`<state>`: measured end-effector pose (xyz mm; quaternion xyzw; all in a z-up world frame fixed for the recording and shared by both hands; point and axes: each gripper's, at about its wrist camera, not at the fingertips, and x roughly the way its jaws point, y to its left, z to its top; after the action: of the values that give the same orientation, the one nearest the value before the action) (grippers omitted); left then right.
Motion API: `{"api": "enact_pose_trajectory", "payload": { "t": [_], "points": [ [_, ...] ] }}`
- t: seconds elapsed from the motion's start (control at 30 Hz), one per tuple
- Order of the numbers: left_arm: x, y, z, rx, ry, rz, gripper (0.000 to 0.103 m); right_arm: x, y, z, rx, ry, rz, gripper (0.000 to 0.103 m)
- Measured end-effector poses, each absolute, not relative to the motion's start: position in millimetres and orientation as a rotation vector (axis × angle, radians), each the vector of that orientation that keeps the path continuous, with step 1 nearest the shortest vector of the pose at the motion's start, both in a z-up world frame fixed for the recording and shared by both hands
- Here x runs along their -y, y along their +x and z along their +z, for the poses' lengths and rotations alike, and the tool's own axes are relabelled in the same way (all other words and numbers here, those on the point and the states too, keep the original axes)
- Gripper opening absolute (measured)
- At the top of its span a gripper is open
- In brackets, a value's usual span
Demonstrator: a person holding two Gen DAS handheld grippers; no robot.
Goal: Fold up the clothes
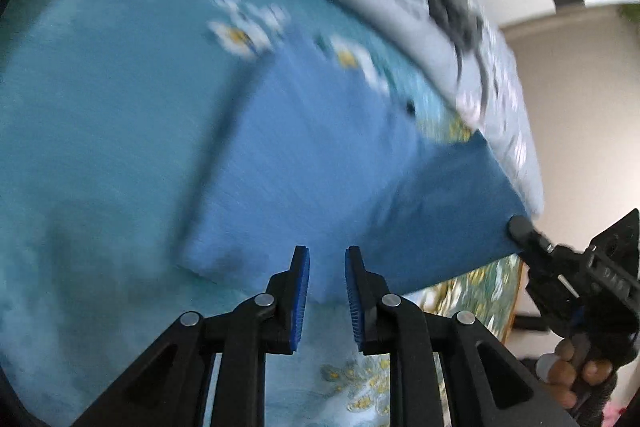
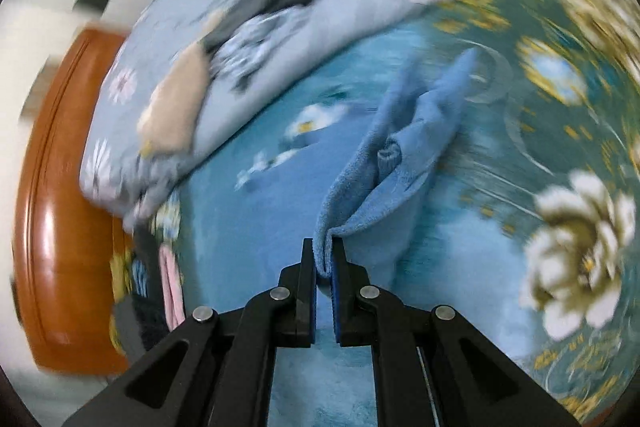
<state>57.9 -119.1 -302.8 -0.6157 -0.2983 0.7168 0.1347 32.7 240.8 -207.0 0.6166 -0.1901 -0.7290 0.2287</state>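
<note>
A blue cloth (image 1: 304,171) lies partly spread on the teal flowered bedspread (image 1: 88,107), one corner lifted off the bed at the right. My left gripper (image 1: 327,255) is open, its jaws apart just above the cloth's near edge, holding nothing. My right gripper (image 2: 324,247) is shut on the blue cloth (image 2: 404,147), pinching a bunched edge that hangs away in folds. In the left wrist view the right gripper (image 1: 520,227) grips the cloth's raised corner. Both views are motion-blurred.
A rumpled pale blue flowered quilt (image 2: 280,39) with grey and beige clothes on it lies at the far side of the bed. A brown wooden headboard (image 2: 56,211) stands at the left. Pink and dark clothes (image 2: 168,279) lie near it.
</note>
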Motion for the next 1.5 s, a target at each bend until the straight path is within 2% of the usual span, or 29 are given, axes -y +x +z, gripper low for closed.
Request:
{"api": "enact_pose_trajectory", "payload": {
  "t": [0.13, 0.27, 0.43, 0.6, 0.77, 0.87, 0.97, 1.17, 1.3, 1.4, 1.47, 1.5],
  "points": [
    [171, 61, -295, 0.975, -1.738, 2.156, 0.021, -175, 49, -207, 0.294, 1.656, -1.908, 0.006],
    [209, 64, -302, 1.066, -1.767, 2.182, 0.022, -124, 68, -241, 0.132, 1.726, -1.808, 0.006],
    [233, 70, -315, 1.119, -1.789, 2.182, 0.023, -93, 92, -276, 0.018, 1.799, -1.721, 0.006],
    [230, 67, -322, 1.137, -1.793, 2.153, 0.027, -91, 98, -288, -0.019, 1.832, -1.71, 0.007],
    [221, 54, -319, 1.096, -1.757, 2.117, 0.033, -86, 98, -287, -0.094, 1.829, -1.654, 0.017],
    [211, 38, -315, 1.051, -1.717, 2.082, 0.037, -106, 93, -281, -0.05, 1.847, -1.656, 0.02],
    [191, 14, -311, 0.958, -1.674, 2.041, 0.04, -132, 87, -274, 0.017, 1.869, -1.677, 0.031],
    [137, -53, -315, 0.759, -1.618, 1.969, 0.048, -191, 69, -275, 0.157, 1.966, -1.774, 0.032],
    [112, -85, -341, 0.659, -1.679, 1.926, 0.049, -207, 66, -275, 0.19, 1.987, -1.803, 0.032],
    [104, -91, -354, 0.599, -1.71, 1.92, 0.045, -212, 65, -275, 0.215, 1.991, -1.816, 0.032],
    [104, -89, -356, 0.574, -1.703, 1.938, 0.024, -213, 64, -276, 0.241, 1.993, -1.819, 0.032],
    [105, -88, -356, 0.562, -1.7, 1.949, 0.004, -213, 64, -277, 0.251, 1.995, -1.818, 0.032]
  ]
}}
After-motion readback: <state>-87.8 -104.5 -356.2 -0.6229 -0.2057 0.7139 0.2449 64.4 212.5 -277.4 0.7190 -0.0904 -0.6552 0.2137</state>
